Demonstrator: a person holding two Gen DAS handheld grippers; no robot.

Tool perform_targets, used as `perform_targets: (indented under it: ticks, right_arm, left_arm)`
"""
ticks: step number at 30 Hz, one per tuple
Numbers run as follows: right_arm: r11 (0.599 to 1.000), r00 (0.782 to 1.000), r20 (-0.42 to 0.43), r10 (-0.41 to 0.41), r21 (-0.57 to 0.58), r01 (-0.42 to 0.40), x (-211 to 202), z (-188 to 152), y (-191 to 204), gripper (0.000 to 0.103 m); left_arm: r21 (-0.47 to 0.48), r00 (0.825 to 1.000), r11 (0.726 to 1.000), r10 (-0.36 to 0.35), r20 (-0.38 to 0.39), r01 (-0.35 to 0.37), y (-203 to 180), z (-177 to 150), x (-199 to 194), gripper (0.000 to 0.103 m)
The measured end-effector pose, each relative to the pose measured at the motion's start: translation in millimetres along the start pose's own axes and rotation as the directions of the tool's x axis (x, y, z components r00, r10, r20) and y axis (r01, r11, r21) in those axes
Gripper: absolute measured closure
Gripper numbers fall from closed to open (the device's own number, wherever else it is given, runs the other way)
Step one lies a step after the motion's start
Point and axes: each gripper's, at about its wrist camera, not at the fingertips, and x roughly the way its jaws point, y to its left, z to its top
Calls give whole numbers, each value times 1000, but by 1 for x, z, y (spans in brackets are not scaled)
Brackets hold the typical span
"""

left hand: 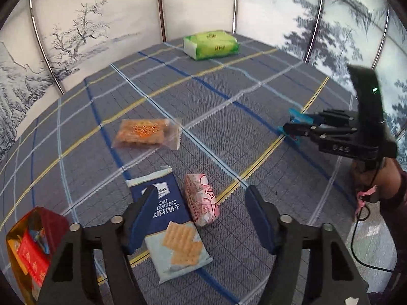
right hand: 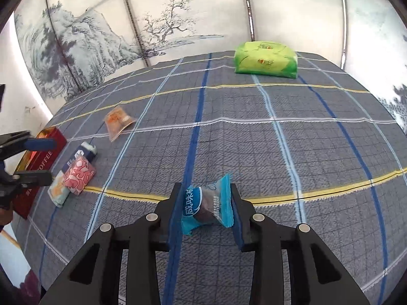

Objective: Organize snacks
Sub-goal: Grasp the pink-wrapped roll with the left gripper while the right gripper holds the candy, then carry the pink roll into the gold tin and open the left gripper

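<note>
Checked cloth covers the counter, wide bare stretch mid-cloth. Right gripper fingers clamp a blue snack packet. Left gripper fingers part-open, empty — above cracker pack and pink packet, near the red tin at the edge.

Cloth right of cracker pack lies bare, passable. Pink packet touches its right edge, orange packet behind it, red tin left, blocking.
</note>
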Motion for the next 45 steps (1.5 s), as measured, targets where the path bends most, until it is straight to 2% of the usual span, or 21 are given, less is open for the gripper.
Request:
perform_targets:
  ticks: [4, 7, 10, 11, 12, 13, 17, 21, 25, 29, 34, 39, 45]
  right_arm:
    - [1000, 1000, -3, 16, 0, -16, 0, -2, 2, 68]
    - [1000, 1000, 0, 22, 7, -22, 0, -2, 2, 68]
    - [1000, 1000, 0, 22, 11, -22, 0, -3, 0, 68]
    - [1000, 1000, -1, 23, 13, -23, 0, -3, 0, 67]
    - [1000, 1000, -2, 23, 15, -23, -1, -3, 0, 67]
    - [1000, 1000, -6, 21, 17, -21, 0, -3, -1, 67]
    - [1000, 1000, -22, 10, 14, -9, 3, -2, 0, 67]
    - [1000, 1000, -23, 4, 12, -4, 3, -2, 1, 67]
    - [1000, 1000, -26, -3, 6, 3, 5, -1, 2, 67]
    - [1000, 1000, -27, -10, 2, 10, 5, -1, 3, 67]
    - [1000, 999, -29, -27, -11, 27, 5, -1, 6, 67]
    - [999, 999, -30, -35, -18, 35, 6, -2, 6, 67]
    - [999, 998, -31, -48, -26, 48, 6, -1, 8, 67]
  left_arm:
    - [-1, 1000, 1000, -10, -21, 10, -2, 3, 14, 47]
    - [12, 998, 1000, -23, -53, 24, -3, 5, 25, 61]
    - [19, 997, 999, -25, -77, 26, -3, 5, 34, 66]
    - [22, 997, 999, -35, -72, 36, -4, 4, 34, 69]
    - [22, 996, 999, -46, -77, 48, -5, 4, 35, 83]
    - [23, 995, 998, -57, -80, 59, -6, 3, 36, 83]
    - [43, 999, 999, -15, -49, 17, -19, -3, 31, 83]
    - [-19, 1000, 1000, -18, -11, 18, -24, -10, 14, 83]
    - [-109, 998, 992, -63, 20, 65, -24, -19, -11, 83]
    - [-148, 994, 984, -92, 58, 100, -24, -32, -34, 83]
    - [-177, 993, 979, -84, 80, 97, -23, -43, -53, 83]
    - [-211, 992, 975, -42, 119, 66, -12, -53, -76, 83]
    - [-264, 987, 965, 47, 155, -4, 12, -70, -104, 83]
